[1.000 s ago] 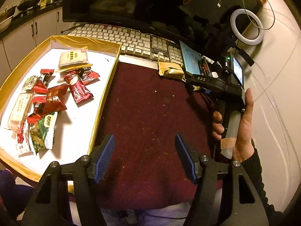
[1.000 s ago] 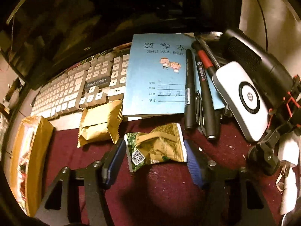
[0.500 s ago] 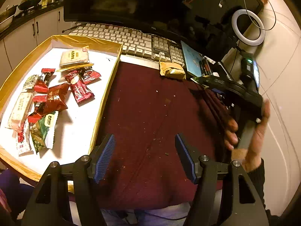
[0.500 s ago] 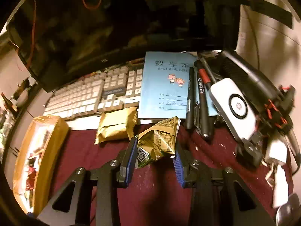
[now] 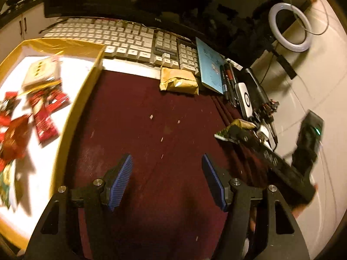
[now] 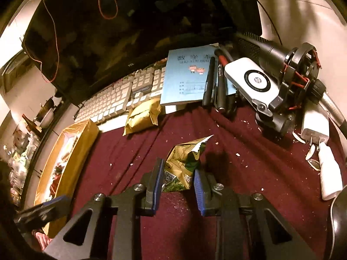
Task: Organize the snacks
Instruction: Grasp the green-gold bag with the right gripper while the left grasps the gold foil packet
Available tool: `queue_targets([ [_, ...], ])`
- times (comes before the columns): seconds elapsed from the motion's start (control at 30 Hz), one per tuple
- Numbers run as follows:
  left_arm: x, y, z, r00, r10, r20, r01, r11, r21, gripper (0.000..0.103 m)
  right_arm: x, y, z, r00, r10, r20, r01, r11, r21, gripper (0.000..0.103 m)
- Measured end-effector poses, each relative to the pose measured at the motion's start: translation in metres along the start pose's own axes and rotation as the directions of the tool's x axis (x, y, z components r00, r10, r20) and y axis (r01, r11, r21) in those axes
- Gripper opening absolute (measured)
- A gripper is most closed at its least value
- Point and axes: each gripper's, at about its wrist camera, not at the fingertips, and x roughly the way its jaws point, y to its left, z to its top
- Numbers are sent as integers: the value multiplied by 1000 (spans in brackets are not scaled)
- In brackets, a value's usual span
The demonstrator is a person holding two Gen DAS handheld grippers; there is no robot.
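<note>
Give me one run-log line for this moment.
right gripper: shut on green snack packet, lifted off maroon cloth | left gripper: open, empty | gold packet: on cloth by keyboard | tray: holds snacks

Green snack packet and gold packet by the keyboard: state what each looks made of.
Green snack packet: thin printed plastic film, judging by its crumpling and serrated edge. Gold packet: probably metallised foil film; it has a satin gold sheen and crimped end seals.
</note>
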Motion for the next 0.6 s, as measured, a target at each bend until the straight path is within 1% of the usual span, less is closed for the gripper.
queue_targets([
  [0.07,11,-3,11,1000,13,-10,-13,1000,-11,65,2,-1,-2,1000,18,8,-18,1000,-4,27],
  [0.17,26,-10,31,999,31,-12,-32,999,-22,65,5,-6,-4,999,50,6,-51,998,30,27],
  [0.3,50,-20,54,998,50,-31,-51,998,-21,65,8,-9,-4,998,66,7,-66,997,48,27],
  [0.43,79,-28,82,995,93,-40,-94,996,-4,65,8,-14,-3,998,66,19,-67,995,78,27],
  [0.5,91,-31,96,992,123,-29,-123,992,1,65,7,-17,-3,998,59,27,-62,994,92,26],
  [0.6,106,-39,111,985,170,0,-170,985,25,65,9,-20,-2,997,78,20,-80,991,104,26],
])
